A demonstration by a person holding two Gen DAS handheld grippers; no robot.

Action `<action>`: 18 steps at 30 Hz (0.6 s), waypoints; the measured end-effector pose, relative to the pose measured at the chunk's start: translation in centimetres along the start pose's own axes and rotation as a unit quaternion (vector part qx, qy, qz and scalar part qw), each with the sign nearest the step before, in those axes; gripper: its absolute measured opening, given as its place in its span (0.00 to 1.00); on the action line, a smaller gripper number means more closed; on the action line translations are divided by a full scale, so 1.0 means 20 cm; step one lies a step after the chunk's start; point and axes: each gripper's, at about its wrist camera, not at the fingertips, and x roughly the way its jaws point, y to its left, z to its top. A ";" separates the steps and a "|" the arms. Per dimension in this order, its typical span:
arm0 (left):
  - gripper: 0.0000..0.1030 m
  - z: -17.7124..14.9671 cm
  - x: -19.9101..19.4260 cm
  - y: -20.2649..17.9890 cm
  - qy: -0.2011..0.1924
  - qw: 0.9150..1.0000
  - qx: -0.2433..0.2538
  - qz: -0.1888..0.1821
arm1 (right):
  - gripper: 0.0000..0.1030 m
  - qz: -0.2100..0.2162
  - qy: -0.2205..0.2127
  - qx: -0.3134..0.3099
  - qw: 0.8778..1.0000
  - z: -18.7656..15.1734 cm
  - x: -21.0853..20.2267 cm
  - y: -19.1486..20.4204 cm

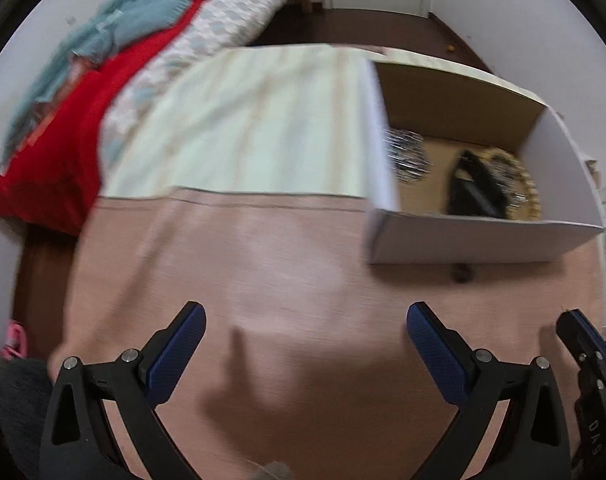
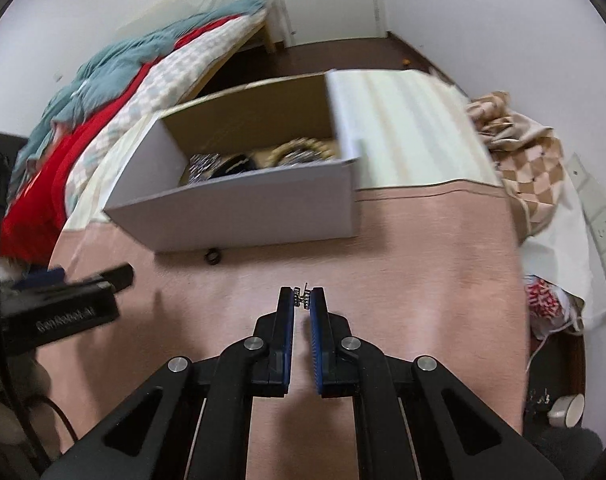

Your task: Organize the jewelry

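My right gripper [image 2: 302,300] is shut on a small silver earring [image 2: 302,299], held above the pink cloth. An open white cardboard box [image 2: 239,208] stands ahead of it and holds silver, black and gold jewelry [image 2: 295,154]. A small dark ring [image 2: 213,256] lies on the cloth by the box's front wall. My left gripper [image 1: 305,320] is open and empty over the pink cloth, left of the box [image 1: 483,240]. The jewelry [image 1: 479,184] and the ring [image 1: 461,272] also show in the left wrist view. The right gripper's tip [image 1: 575,332] shows at the right edge there.
The pink cloth [image 2: 423,280] covers the near surface, with a pale striped sheet [image 2: 403,132] behind. Red, teal and checked bedding [image 2: 103,92] is piled at the left. A checked beige cloth [image 2: 531,160] lies at the right, with a tape roll [image 2: 567,410] on the floor.
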 end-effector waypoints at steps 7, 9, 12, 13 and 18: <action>0.90 -0.02 0.07 -0.24 0.003 0.999 0.018 -0.033 | 0.08 -0.026 -0.016 0.036 0.999 0.02 -0.06 -0.15; 0.83 0.00 0.08 -0.28 -0.004 0.999 0.020 -0.038 | 0.08 -0.031 -0.017 0.043 0.998 0.02 -0.07 -0.19; 0.76 0.02 0.08 -0.32 -0.017 0.999 0.023 -0.036 | 0.08 -0.038 -0.018 0.050 0.998 0.01 -0.06 -0.22; 0.72 0.03 0.08 -0.33 -0.021 0.999 0.025 -0.038 | 0.08 -0.041 -0.018 0.053 0.998 0.01 -0.06 -0.23; 0.60 0.06 0.08 -0.37 -0.035 0.998 0.028 -0.044 | 0.08 -0.045 -0.019 0.065 0.997 0.00 -0.06 -0.28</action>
